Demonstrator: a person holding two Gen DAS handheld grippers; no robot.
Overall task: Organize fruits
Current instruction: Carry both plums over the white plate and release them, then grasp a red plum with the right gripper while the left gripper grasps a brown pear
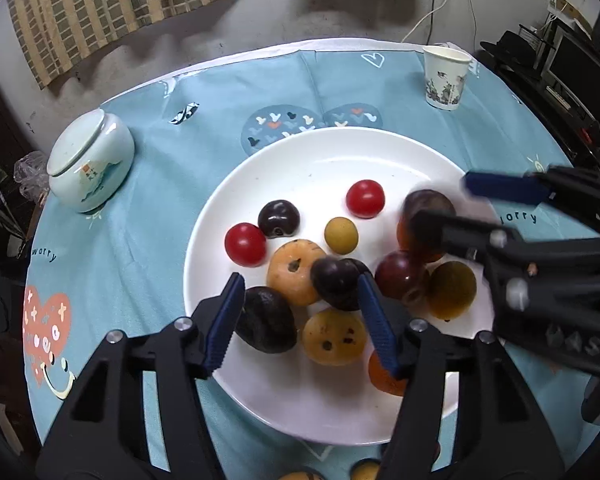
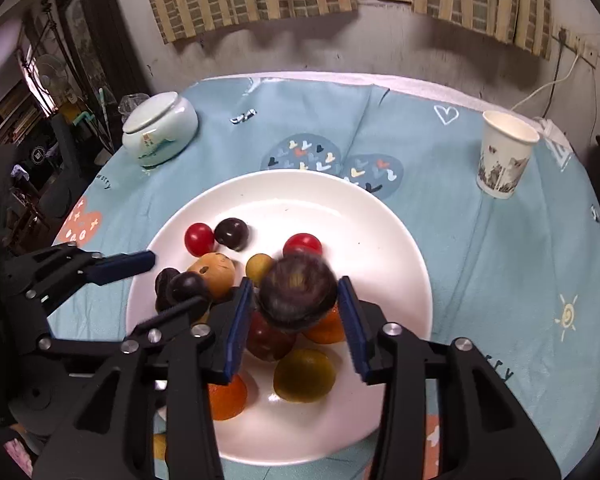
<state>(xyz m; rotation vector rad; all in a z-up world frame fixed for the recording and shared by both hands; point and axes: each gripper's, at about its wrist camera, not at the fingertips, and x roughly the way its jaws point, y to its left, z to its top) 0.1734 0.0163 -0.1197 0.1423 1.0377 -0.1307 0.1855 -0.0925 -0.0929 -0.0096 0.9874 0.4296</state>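
Both grippers are above the white plate (image 1: 228,208) on the blue tablecloth (image 1: 140,184). The left gripper (image 1: 300,320) has its jaws apart; a dark plum (image 1: 336,284) (a little blurred) is between them against the right finger, and I cannot tell if the pad presses it. The right gripper (image 2: 296,324) is also open, with a large dark plum (image 2: 298,292), blurred, between the pads, apart from the right one. The other fruits lie on the plate: two red tomatoes (image 1: 365,199), orange and yellow ones. A ceramic jar (image 1: 90,160) stands far left, a paper cup (image 1: 446,78) far right
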